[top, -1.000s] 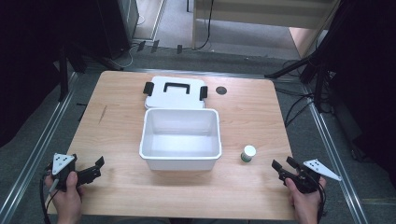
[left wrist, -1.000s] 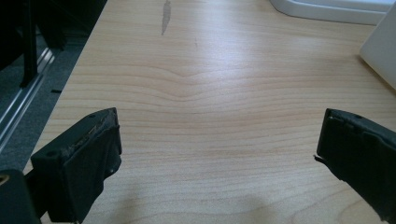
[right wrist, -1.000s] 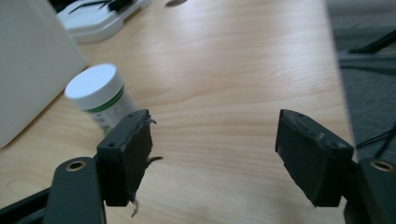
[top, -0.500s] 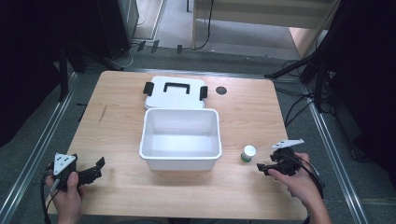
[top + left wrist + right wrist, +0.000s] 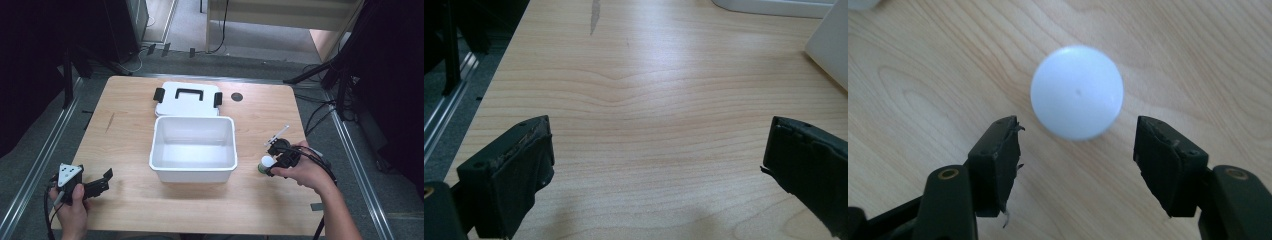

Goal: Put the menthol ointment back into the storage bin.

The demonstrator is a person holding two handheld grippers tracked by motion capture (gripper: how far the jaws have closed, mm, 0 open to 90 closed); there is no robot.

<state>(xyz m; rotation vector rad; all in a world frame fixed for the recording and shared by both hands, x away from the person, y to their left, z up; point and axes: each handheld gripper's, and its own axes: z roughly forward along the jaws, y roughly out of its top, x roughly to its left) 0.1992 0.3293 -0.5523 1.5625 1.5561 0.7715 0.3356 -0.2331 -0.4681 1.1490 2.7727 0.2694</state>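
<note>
A small jar with a round white cap [image 5: 265,162] stands on the wooden table just right of the white bin [image 5: 192,173]. My right gripper [image 5: 273,159] hovers over the jar, pointing down at it. In the right gripper view the white cap [image 5: 1077,91] lies just beyond the tips of my open right gripper [image 5: 1078,137], and the jaws do not touch it. At the table's front left corner my left gripper [image 5: 102,181] stands open over bare wood, and the left gripper view shows this left gripper [image 5: 656,150] with nothing between its jaws.
The white lid [image 5: 187,102] with a black handle and black clips lies flat behind the bin. A black round hole [image 5: 237,96] sits in the tabletop at the back right. The bin's corner [image 5: 831,45] shows to the right in the left gripper view.
My right gripper has moved from the table's front right edge leftward to the jar and tipped down over its cap. The left gripper has stayed put.
</note>
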